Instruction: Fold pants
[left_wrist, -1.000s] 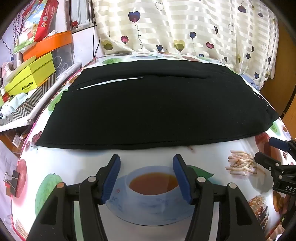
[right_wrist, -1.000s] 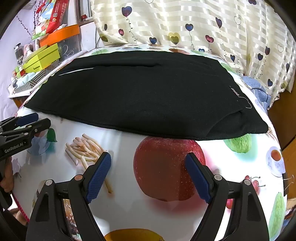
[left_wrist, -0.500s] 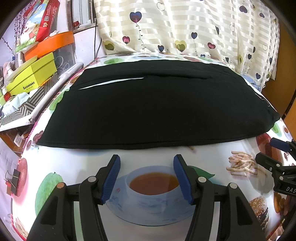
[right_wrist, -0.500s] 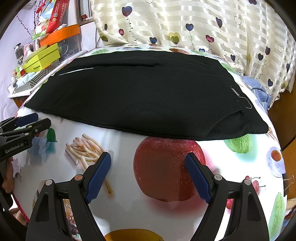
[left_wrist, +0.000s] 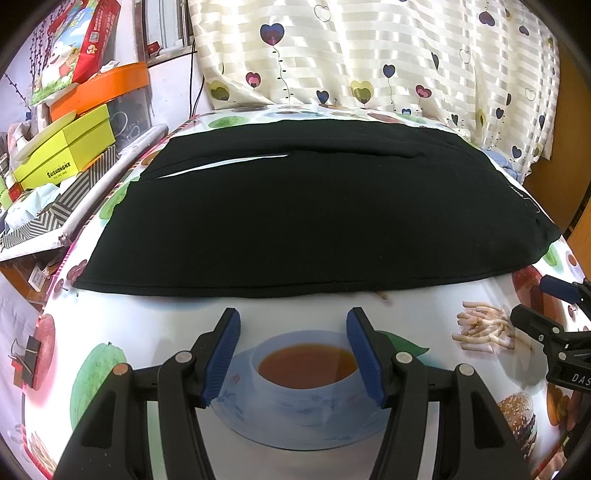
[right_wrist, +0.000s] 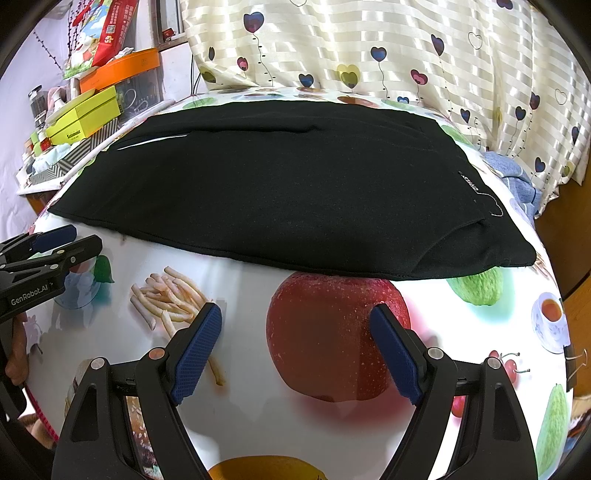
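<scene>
- Left wrist view: the left gripper (left_wrist: 291, 347) stands with its blue-padded jaws wide apart and empty, low over the printed teacup on the fruit-and-food patterned tablecloth (left_wrist: 155, 325).
- Right wrist view: the right gripper (right_wrist: 295, 349) is likewise spread wide and holds nothing, above a printed red apple.
- Just beyond both, the black soft-knit pants (left_wrist: 317, 210) lie flat across the middle of the table, legs side by side with a thin pale gap between them, near hem apart from the pads.
- Judged from the drape, the cloth is light, limp and not fragile; it will sag and slide on the glossy cover, so the near hem corners are the sensible places to pinch, one per gripper.
- Against the earlier frames, nothing has visibly shifted: pants, both grippers and jaw spread match.
- Behind stands a cream heart-print curtain (right_wrist: 388, 51).
</scene>
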